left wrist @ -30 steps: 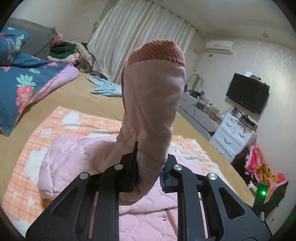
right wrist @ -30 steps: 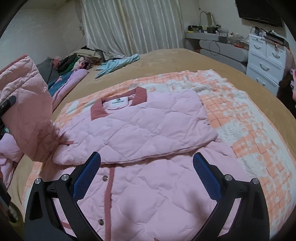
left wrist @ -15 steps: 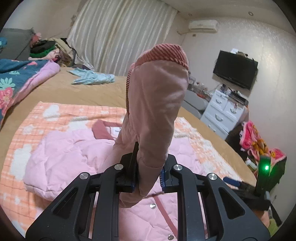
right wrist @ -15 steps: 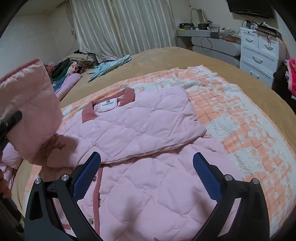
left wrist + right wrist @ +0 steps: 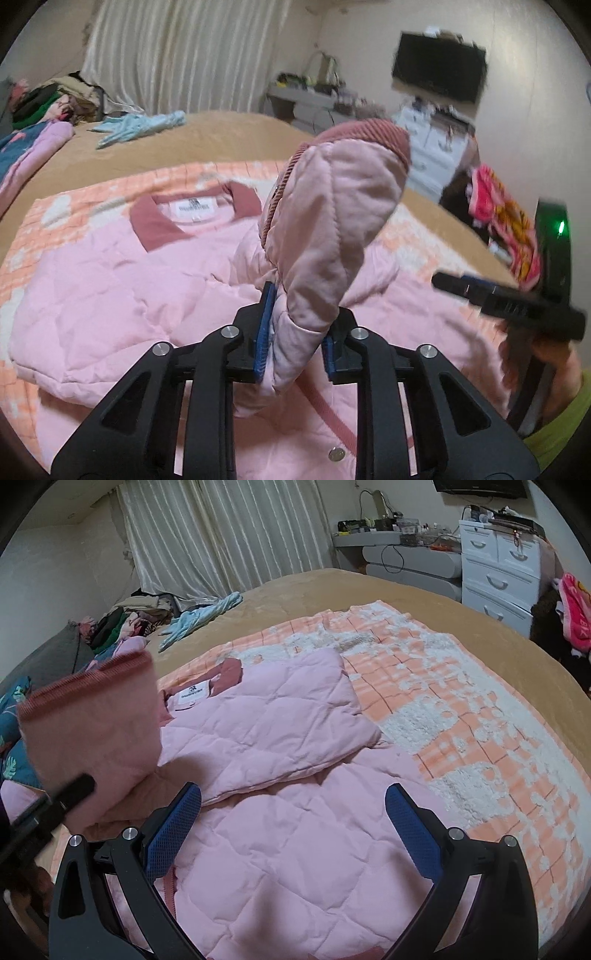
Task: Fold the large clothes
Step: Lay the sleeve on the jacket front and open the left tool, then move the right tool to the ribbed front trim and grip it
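Between the left gripper's just-loosening jaws, sleeve tilts lower.

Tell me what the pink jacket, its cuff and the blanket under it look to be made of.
Jacket: smooth, matte woven shell over padding, probably synthetic; diamond quilting lines and puffy cells show it.
Cuff: ribbed knit in darker rose; fine parallel ridges run across it.
Blanket: soft fleece or plush, likely; orange checks with fuzzy, tufted white patches.
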Available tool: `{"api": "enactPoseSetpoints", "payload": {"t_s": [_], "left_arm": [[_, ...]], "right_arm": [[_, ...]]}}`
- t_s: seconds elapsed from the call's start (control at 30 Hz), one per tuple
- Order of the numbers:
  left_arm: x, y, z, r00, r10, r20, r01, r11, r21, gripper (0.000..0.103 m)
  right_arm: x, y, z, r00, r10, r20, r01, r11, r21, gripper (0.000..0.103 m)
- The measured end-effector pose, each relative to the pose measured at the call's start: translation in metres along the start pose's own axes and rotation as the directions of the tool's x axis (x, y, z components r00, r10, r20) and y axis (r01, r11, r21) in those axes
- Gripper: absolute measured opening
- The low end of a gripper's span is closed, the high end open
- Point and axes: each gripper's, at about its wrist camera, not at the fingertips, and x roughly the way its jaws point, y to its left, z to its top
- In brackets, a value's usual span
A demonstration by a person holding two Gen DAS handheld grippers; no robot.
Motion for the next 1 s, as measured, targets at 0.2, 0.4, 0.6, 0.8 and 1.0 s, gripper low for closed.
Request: {"api": "enactPoseSetpoints", "payload": {"t_s": [0.2, 0.4, 0.6, 0.8, 1.0], "left_arm": [[0.024, -0.018, -0.015, 0.993, -0.011, -0.119, 0.022, 0.996, 0.091, 0.044], [0.037, -0.045, -0.032, 0.974, 0.081, -0.213, -0.026, 0.968, 0.248, 0.077], [0.016, -0.056, -0.023, 0.974, 0.011, -0.227, 0.053, 0.960, 0.276, 0.094], [-0.004, -0.021, 0.000, 0.984, 0.061, -0.167, -0.027, 0.980, 0.199, 0.094], [-0.033, 0.052, 0.028, 0.984, 0.137, -0.110, -0.135, 0.991, 0.024, 0.094]], "right_arm": [[0.002, -0.009, -0.001, 1.000, 0.003, -0.009, -0.003, 1.000, 0.021, 0.099], [-0.001, -0.015, 0.000, 1.000, 0.002, -0.010, -0.002, 0.999, 0.033, 0.099], [-0.005, -0.015, 0.001, 1.000, 0.003, -0.018, -0.002, 0.999, 0.032, 0.099], [-0.002, -0.002, -0.004, 0.997, 0.046, -0.059, -0.046, 0.999, 0.016, 0.099], [0.010, 0.019, -0.013, 0.988, 0.091, -0.128, -0.091, 0.996, 0.003, 0.099]]}}
